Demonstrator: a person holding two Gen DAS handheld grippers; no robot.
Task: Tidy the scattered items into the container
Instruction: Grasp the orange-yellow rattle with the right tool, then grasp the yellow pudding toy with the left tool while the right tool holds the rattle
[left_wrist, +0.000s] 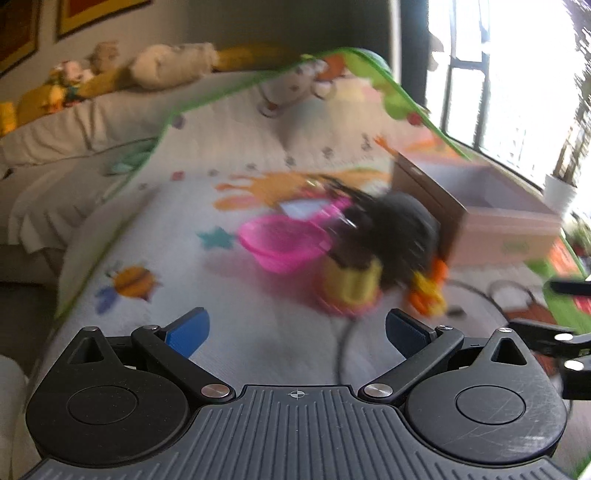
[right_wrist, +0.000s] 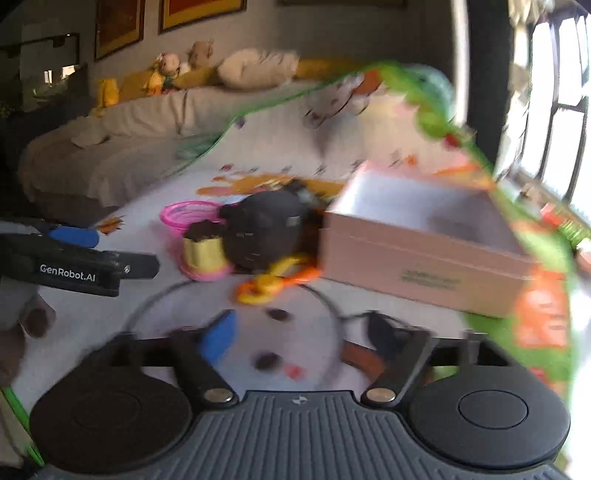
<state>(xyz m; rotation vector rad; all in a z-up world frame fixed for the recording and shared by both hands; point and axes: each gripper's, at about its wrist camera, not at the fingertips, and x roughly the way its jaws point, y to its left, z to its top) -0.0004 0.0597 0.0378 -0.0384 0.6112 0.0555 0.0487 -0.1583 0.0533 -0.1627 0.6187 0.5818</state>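
On the printed play mat (left_wrist: 177, 206) a heap of toys lies beside a pink cardboard box (right_wrist: 424, 258): a pink bowl (left_wrist: 284, 243), a black round toy (right_wrist: 266, 229), a yellow cup with a dark filling (right_wrist: 205, 247) and orange and yellow rings (right_wrist: 273, 282). My left gripper (left_wrist: 295, 332) hovers short of the heap, open, with nothing between its blue pads. My right gripper (right_wrist: 301, 336) hangs in front of the rings and the box's near wall, its jaws apart with only the mat between them. Both views are motion-blurred.
A thin black cable (right_wrist: 328, 302) loops across the mat under the right gripper. The left gripper (right_wrist: 107, 253) juts in at the left of the right wrist view. A sofa with cushions and soft toys (right_wrist: 166, 110) runs behind. A bright window (left_wrist: 517, 74) is on the right.
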